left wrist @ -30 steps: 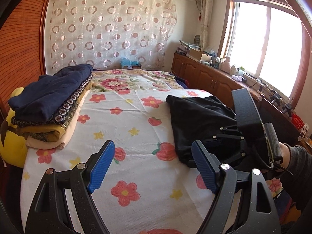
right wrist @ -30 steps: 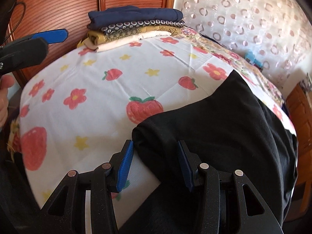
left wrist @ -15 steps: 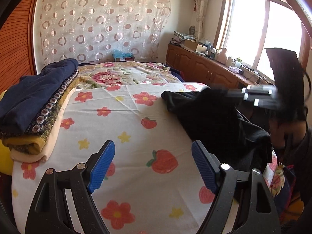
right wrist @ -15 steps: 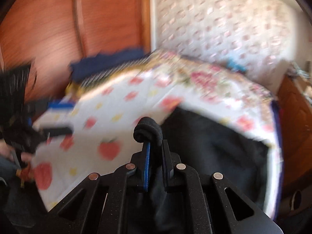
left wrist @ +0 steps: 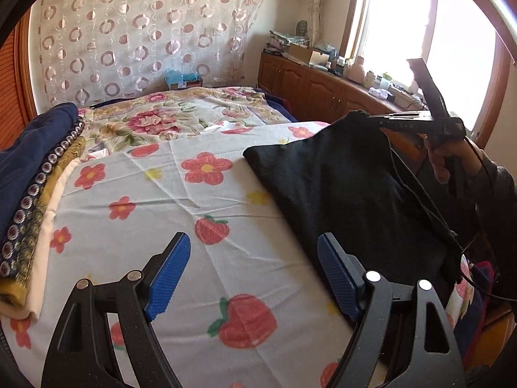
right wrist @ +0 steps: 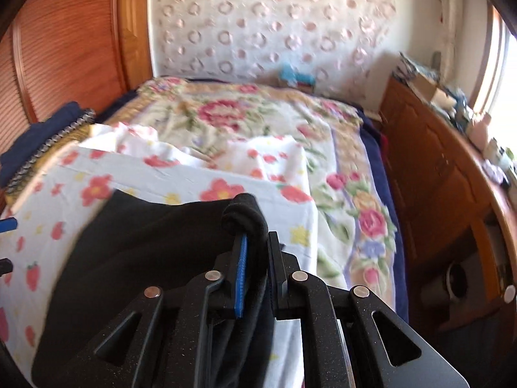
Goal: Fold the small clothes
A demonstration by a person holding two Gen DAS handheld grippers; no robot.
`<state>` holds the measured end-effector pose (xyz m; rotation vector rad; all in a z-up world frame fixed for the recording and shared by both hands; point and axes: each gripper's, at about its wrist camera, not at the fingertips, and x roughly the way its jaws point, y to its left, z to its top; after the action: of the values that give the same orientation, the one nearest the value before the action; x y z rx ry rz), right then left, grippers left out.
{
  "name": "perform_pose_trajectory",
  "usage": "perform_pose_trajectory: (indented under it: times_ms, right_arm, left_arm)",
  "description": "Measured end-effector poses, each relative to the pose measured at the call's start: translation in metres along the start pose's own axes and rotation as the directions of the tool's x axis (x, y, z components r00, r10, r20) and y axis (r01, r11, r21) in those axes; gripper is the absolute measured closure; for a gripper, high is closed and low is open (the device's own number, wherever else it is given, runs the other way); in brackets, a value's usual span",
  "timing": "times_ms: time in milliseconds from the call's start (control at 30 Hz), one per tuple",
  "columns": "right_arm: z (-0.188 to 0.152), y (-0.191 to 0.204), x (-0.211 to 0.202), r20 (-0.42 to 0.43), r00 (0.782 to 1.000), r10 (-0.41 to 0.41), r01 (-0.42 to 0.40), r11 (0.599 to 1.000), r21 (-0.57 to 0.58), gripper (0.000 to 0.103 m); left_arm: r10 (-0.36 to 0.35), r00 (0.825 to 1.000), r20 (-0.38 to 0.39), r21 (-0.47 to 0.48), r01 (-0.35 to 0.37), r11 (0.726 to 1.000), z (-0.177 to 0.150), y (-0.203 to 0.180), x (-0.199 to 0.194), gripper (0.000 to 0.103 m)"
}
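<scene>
The right gripper (right wrist: 257, 258) clamps the black garment's (left wrist: 339, 177) edge aloft — likely to spread it — while the left gripper (left wrist: 255, 271) waits, pads apart.

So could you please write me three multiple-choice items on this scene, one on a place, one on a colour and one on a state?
1. Where is the stack of folded clothes?
A. on the left side of the bed
B. on the cabinet
C. on the floor

2. What colour is the garment being handled?
A. white
B. black
C. yellow

3. What is the right gripper doing?
A. hanging open
B. resting on the stack
C. shut on the garment

Answers: 1 A, the stack lies at the left of the strawberry sheet. 2 B, the cloth is plain black. 3 C, black fabric bulges between its closed jaws; the left gripper is open.
</scene>
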<state>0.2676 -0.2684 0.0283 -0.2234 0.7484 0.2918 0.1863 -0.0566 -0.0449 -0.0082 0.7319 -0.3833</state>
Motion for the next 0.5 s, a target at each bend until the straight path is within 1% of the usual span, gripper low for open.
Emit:
perform_pose_trajectory:
  times_ms: [33,67,100,167,267,400,500]
  right_arm:
    - [0.002,-0.002,0.006,-0.008,1.000,-0.002,0.002,1.000,0.010,0.086]
    - [0.003,-0.004,0.010,-0.008,1.000,-0.008,0.008,1.000,0.026,0.081]
    - [0.009,-0.006,0.015,-0.006,1.000,0.003,-0.002,0.999,0.045,0.078]
    - [0.015,-0.009,0.017,0.005,0.999,0.034,-0.034,0.997,0.069,0.067]
    - [0.013,-0.020,0.014,0.001,0.999,0.051,-0.051,0.996,0.067,0.057]
    - [0.004,-0.031,0.035,-0.056,0.997,0.061,-0.057,0.996,0.068,0.056]
    - [0.005,-0.037,0.040,-0.074,0.994,0.081,-0.075,0.994,0.084,0.055]
  left_arm:
    - [0.001,1.000,-0.009,0.001,-0.001,1.000,0.003,0.000,0.005,0.021]
    - [0.001,1.000,-0.017,0.004,-0.001,1.000,0.007,0.000,0.010,0.021]
    - [0.003,1.000,-0.023,0.008,-0.002,1.000,0.011,-0.001,0.016,0.021]
    - [0.008,0.999,-0.036,0.023,-0.007,1.000,0.019,-0.002,0.027,0.021]
    - [0.020,0.998,-0.067,0.039,-0.017,0.999,0.032,-0.005,0.046,0.021]
    - [0.014,0.996,-0.083,0.059,-0.009,0.998,0.049,-0.010,0.070,0.021]
    - [0.018,0.995,-0.102,0.064,-0.011,0.998,0.062,-0.011,0.091,0.021]
